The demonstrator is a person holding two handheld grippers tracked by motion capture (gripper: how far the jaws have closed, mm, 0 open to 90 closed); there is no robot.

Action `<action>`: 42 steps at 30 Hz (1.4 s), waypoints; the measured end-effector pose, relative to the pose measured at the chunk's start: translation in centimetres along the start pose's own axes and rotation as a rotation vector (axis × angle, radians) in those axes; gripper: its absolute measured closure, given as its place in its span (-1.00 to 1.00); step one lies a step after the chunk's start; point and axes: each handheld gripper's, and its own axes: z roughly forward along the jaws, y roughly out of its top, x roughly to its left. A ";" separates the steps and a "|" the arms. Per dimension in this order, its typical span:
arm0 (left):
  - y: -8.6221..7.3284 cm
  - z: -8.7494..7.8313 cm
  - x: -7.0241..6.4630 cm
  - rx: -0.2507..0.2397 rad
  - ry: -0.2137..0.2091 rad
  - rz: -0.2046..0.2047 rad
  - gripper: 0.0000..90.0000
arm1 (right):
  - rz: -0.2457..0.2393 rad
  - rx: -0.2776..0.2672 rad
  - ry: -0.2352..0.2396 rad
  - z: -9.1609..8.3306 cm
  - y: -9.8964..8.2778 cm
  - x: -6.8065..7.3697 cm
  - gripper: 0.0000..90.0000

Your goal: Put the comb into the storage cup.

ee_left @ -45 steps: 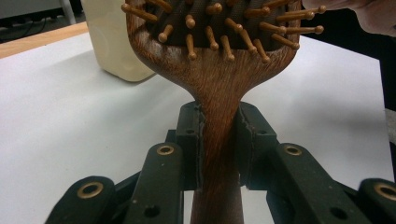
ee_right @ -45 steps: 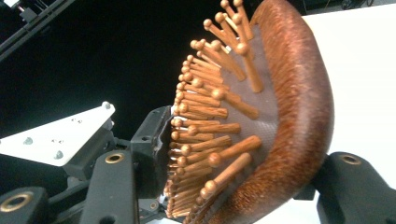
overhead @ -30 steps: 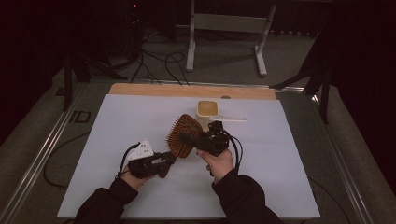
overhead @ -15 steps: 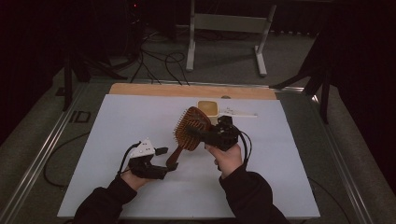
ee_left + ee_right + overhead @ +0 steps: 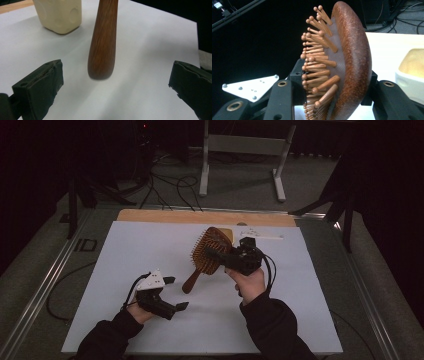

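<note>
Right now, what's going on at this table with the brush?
A person works at a white-covered table with a hand-held gripper in each hand. The right hand-held gripper is clamped on the head of a wooden hairbrush, bristles toward the left, holding it tilted with the handle pointing down. The left hand-held gripper has just opened its jaws; they stand wide either side of the handle's end without touching it. A cream container sits behind.

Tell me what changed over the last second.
The left hand-held gripper has just opened, letting go of the hairbrush handle. The right hand-held gripper, clamped on the brush head, lifted it slightly. The cream container and white sheet stayed put.
</note>
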 end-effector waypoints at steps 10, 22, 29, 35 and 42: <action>-0.5 -1.8 0.3 -0.003 0.028 0.010 -1.00 | -0.024 -0.035 -0.026 -1.1 2.2 -0.5 0.18; -2.3 -3.8 0.7 -0.017 0.071 0.011 -1.00 | -0.026 -0.099 -0.054 -2.8 5.4 -1.2 0.18; -3.2 -4.1 0.7 -0.009 0.099 0.026 -1.00 | -0.030 -0.120 -0.077 -3.3 6.8 -1.8 0.18; -3.8 -4.5 0.7 -0.015 0.109 0.022 -1.00 | -0.031 -0.142 -0.093 -3.7 8.0 -2.3 0.17; -4.2 -4.9 0.9 -0.027 0.115 0.012 -1.00 | -0.029 -0.146 -0.130 -3.7 9.3 -3.2 0.17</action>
